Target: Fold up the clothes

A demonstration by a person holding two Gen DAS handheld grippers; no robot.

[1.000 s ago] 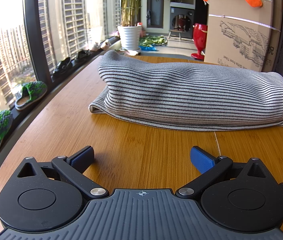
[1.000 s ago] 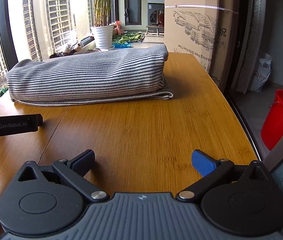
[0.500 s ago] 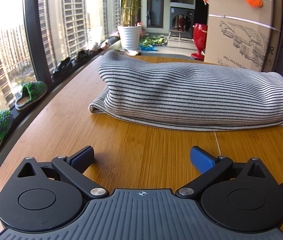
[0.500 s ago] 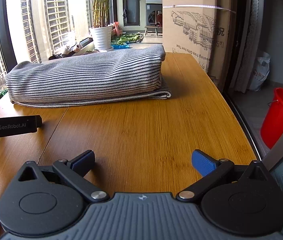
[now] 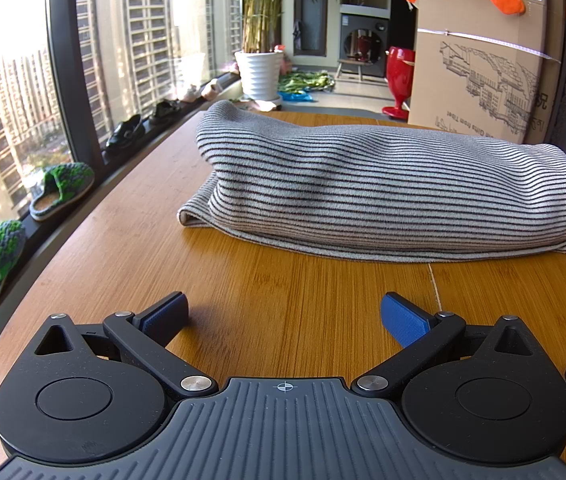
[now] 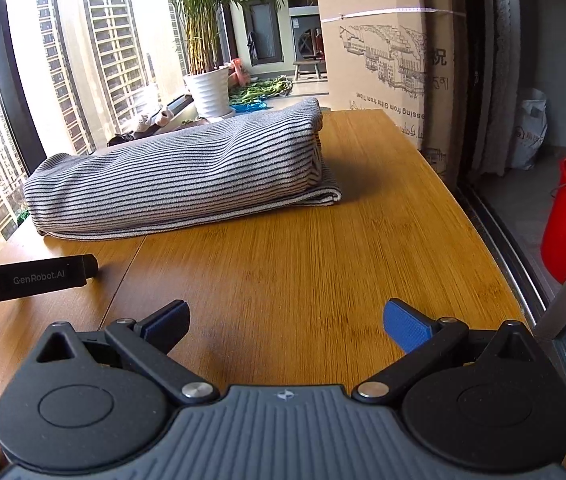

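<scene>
We are finding the striped garment (image 5: 383, 188) lying folded toward the desk's (image 5: 283, 280) far edge. Both left gripper (image 5: 283, 316) and right gripper (image 6: 285, 318) are holding jaws spread, empty. Fabric is looking soft, light; we are recommending gripping corner hems.

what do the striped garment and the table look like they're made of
Striped garment: soft knit, probably fleecy cotton, judging by its fuzzy matte surface and rounded folds. Table: likely bamboo or a bamboo veneer, with fine parallel strip grain and a smooth, low-sheen finish.
</scene>
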